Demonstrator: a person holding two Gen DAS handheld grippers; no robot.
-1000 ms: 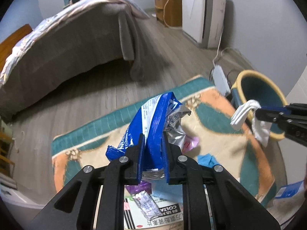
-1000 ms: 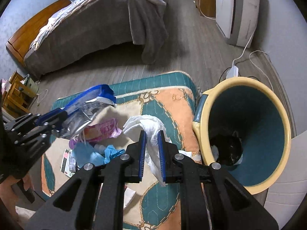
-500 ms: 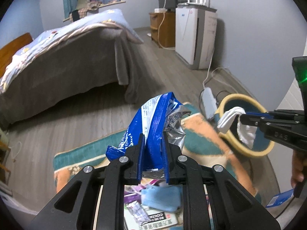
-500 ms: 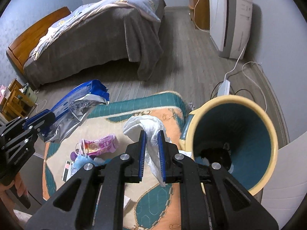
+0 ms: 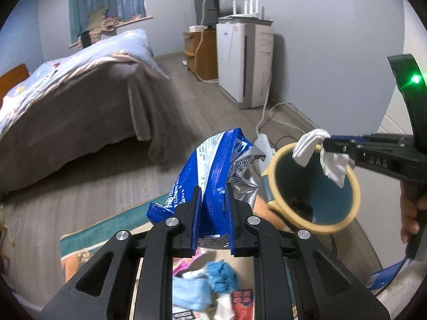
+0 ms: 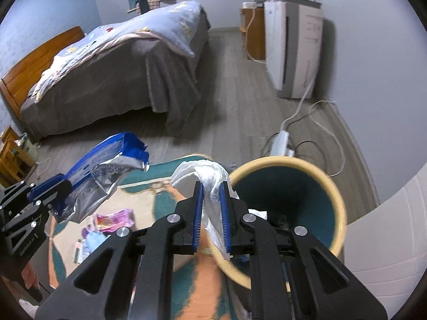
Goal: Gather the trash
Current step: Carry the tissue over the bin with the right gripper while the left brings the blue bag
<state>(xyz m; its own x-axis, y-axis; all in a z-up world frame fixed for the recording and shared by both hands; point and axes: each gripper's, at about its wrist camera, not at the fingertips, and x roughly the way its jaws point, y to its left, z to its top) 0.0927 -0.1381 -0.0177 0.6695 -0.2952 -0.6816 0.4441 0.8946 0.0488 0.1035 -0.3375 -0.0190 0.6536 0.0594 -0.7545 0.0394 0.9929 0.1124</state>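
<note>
My left gripper (image 5: 212,202) is shut on a crumpled blue and silver foil bag (image 5: 218,160), held up above the rug; that bag (image 6: 106,165) and left gripper (image 6: 45,189) also show at the left of the right wrist view. My right gripper (image 6: 211,194) is shut on a crumpled white tissue (image 6: 210,184), beside the near rim of a yellow bin with a teal inside (image 6: 328,186). From the left wrist, the tissue (image 5: 317,149) hangs over the bin's mouth (image 5: 355,186). Dark trash lies at the bin's bottom.
More litter lies on the orange and teal rug (image 6: 149,197): a pink wrapper (image 6: 112,221), blue cloth scraps (image 5: 210,282) and printed paper. A grey-covered bed (image 6: 120,80) stands behind, a white appliance (image 6: 291,50) by the wall, a power strip with cables (image 6: 280,141) on the floor.
Both grippers have risen with their loads, so more of the room shows. The right gripper with the tissue has come closer over the bin's mouth.
</note>
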